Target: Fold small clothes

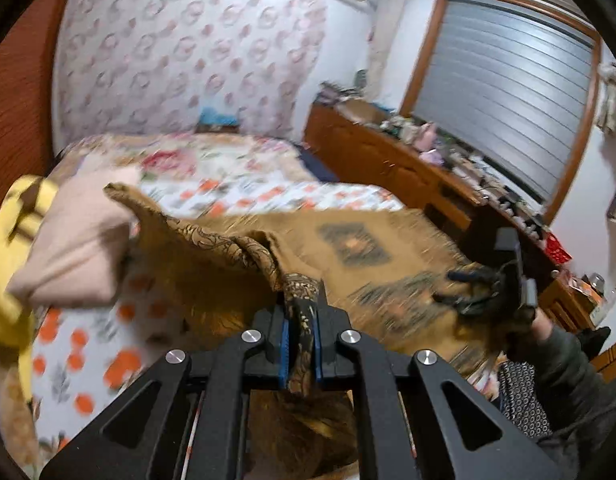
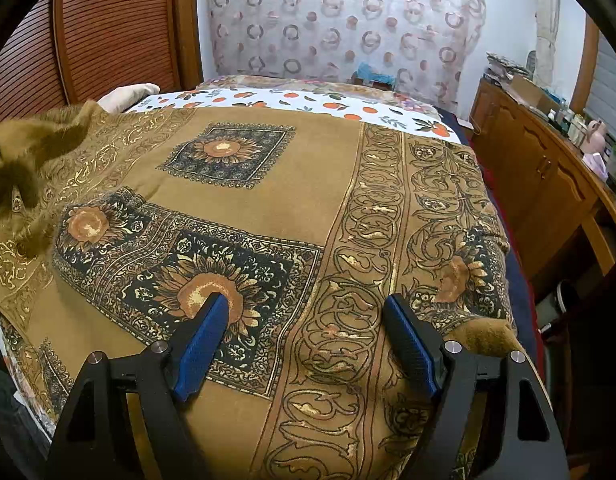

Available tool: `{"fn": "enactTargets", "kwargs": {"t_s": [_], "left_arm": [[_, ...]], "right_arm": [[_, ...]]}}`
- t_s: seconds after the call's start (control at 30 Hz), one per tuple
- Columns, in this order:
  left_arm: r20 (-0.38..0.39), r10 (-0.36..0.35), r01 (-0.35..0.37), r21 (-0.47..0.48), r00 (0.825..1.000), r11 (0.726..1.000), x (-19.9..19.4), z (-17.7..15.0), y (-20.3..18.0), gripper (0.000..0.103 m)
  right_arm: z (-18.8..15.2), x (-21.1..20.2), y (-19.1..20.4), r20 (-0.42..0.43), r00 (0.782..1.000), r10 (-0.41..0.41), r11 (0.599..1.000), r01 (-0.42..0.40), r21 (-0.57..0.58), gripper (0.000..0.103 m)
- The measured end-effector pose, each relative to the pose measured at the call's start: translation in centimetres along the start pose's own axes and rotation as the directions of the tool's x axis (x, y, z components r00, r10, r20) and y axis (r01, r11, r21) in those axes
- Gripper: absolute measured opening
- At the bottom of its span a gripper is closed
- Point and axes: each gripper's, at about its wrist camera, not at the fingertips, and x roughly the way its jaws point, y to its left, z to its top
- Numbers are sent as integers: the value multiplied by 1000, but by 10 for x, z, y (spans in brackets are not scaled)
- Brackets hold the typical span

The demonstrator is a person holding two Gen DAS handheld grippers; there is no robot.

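Observation:
A brown scarf (image 2: 308, 168) printed with sunflower squares and scrolled borders lies spread over the bed. My left gripper (image 1: 301, 304) is shut on a bunched edge of the scarf (image 1: 227, 248) and holds it lifted, so the cloth rises in a ridge toward the left. That raised part shows at the left edge of the right wrist view. My right gripper (image 2: 305, 300) stands open, its blue-padded fingers (image 2: 203, 336) low over the flat scarf with only cloth beneath them. In the left wrist view the right gripper (image 1: 456, 288) rests at the scarf's right side, held by a sleeved hand.
A folded pink garment (image 1: 79, 240) and a yellow one (image 1: 7, 248) lie on the bed's left. An orange-print sheet (image 2: 308, 102) covers the far half. A cluttered wooden cabinet (image 2: 540, 184) runs along the right under a shuttered window (image 1: 504, 92).

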Motion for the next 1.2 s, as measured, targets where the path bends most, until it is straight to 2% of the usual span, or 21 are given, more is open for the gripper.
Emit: {"fn": "enactTargets", "kwargs": {"t_s": [0.33,0.43,0.6,0.77,0.83,0.97,1.03,1.13,1.2], "left_arm": [[25,-141,137,103,990,985,20,55,-56,10],[1,-173,171,135,985,976,37,64,-73,10],[-33,-219,222,174,975,959,59,73,-99,10],[-57,-283,288,209,958,934,67,82,-131,10],[-83,-329,339,208,941,917,69,84,-145,10],[-89,-316,328,274,945,904,67,79,-172,10],[-118,-302,324,285,946,902,71,73,-176,10],[-183,-277,322,301,943,897,86,64,-175,21],[-180,-254,299,299,950,906,89,62,-173,48]], "right_arm": [[-1,-8,-2,8,1000,-3,1000,3,14,81],[-3,-25,-6,30,999,26,999,-27,44,78],[-11,-68,-23,105,994,-12,996,3,84,78],[-23,-98,-36,140,987,-77,991,61,120,78],[-29,-106,-40,151,985,-87,988,66,141,78],[-38,-116,-45,164,982,-92,984,64,168,78],[-42,-115,-44,159,983,-94,983,67,172,78],[-42,-110,-43,148,984,-96,981,69,179,78],[-40,-108,-41,145,985,-97,981,70,181,78]]}}
